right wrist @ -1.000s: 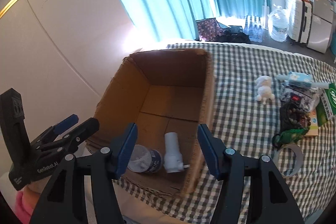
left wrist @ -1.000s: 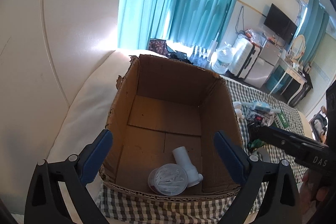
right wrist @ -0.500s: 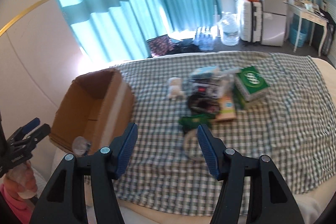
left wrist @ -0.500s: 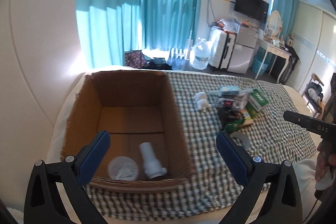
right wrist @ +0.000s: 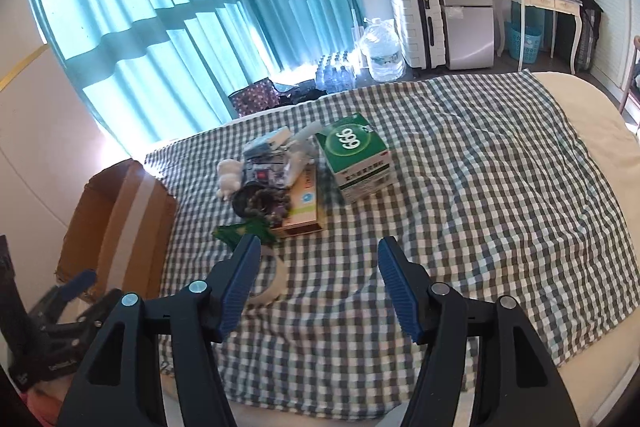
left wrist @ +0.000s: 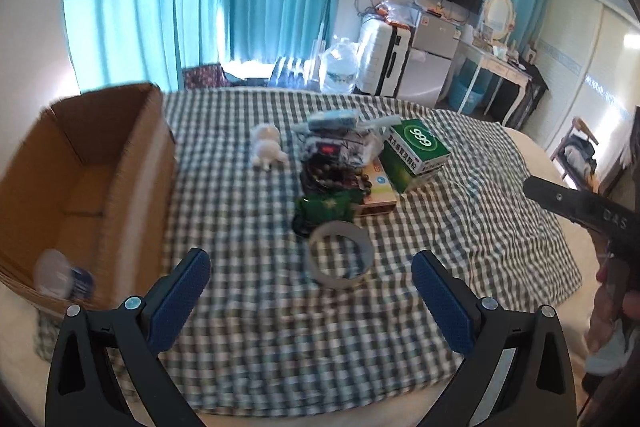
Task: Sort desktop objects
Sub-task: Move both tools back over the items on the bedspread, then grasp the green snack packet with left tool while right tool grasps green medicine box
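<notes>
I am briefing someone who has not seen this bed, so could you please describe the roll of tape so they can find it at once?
Start at the checked cloth covering the bed, then find the pile of small items beside the cardboard box. The roll of tape lies flat at the pile's near edge, just in front of a green packet. It is the only open, pale ring there.

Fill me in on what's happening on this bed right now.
A person holds a two-finger gripper in each hand, sorting clutter into a cardboard box on the checked cloth. Both the left gripper and right gripper are open and empty, aimed at the pile: a tape roll, green pouch, beads, white figurine and green medicine box. A clear round container already lies in the box.
</notes>
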Available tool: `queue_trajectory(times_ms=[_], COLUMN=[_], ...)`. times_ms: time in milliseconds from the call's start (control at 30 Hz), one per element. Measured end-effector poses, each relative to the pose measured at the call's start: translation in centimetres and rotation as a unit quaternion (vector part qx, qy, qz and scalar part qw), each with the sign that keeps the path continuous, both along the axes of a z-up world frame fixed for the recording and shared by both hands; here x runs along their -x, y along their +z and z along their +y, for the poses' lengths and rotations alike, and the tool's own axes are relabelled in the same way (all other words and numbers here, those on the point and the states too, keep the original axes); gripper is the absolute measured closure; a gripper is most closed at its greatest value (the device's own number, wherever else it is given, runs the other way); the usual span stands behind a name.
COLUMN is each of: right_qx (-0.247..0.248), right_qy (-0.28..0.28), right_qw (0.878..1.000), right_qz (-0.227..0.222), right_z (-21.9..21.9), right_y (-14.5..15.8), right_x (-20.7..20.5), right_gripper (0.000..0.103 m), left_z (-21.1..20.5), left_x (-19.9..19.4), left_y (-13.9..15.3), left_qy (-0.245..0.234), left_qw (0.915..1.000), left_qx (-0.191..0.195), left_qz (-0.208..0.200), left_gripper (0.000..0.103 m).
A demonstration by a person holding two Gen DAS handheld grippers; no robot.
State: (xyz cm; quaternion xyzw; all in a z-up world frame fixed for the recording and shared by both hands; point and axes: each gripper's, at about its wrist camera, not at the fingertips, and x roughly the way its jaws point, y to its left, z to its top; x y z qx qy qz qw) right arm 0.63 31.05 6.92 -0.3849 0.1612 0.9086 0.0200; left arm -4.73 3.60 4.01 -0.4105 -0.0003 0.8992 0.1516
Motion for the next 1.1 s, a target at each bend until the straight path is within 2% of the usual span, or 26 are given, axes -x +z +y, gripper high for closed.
queue_trajectory(times_ms=[133,233,300,500,600,767,967,1100], right_qx=[-0.016,-0.026,-0.036,-0.084,-0.1,-0.137,-0.129,-0.136], right_qy=[0.021,0.033,0.041,0.077,0.086,0.107,0.12,0.12], right_qw=[1.0,0.999,0.998,0.993,0.991,0.985,0.984,0.983], right_qz=[0.004,0.006,0.006,0.002,0.012,0.003,0.001,-0.006], right_z=[1.2,1.9,2.3,2.2,2.0,1.7,2.2,2.2], right_y=[-1.1,-2.0,-2.7,-5.4,-6.3,-7.7,-8.5,-9.2], right_x=[1.8,4.1,5.7,10.1,11.6,13.8,15.1,15.7], right_gripper=[0.032,0.028,0.021,0.021,0.021,0.021,0.021,0.021], left_z=[2.6,4.1,5.1,6.5,6.3,6.1,5.8,5.8], left_x=[2.0,3.3,4.5,7.0,8.1,9.7,11.1,11.5], left_y=[-2.6,-4.0,-5.0,-9.0,-10.3,-11.4,-12.1,-12.1], left_qy=[0.015,0.014,0.003,-0.037,-0.047,-0.07,-0.097,-0.116], left_qw=[0.9997,0.999,0.9978,0.993,0.994,0.994,0.9923,0.9903], left_qx=[0.014,0.041,0.058,0.098,0.091,0.082,0.076,0.073], left_qz=[-0.008,0.011,0.03,0.055,0.039,0.023,0.012,0.024], left_gripper=[0.0,0.0,0.0,0.0,0.0,0.0,0.0,0.0])
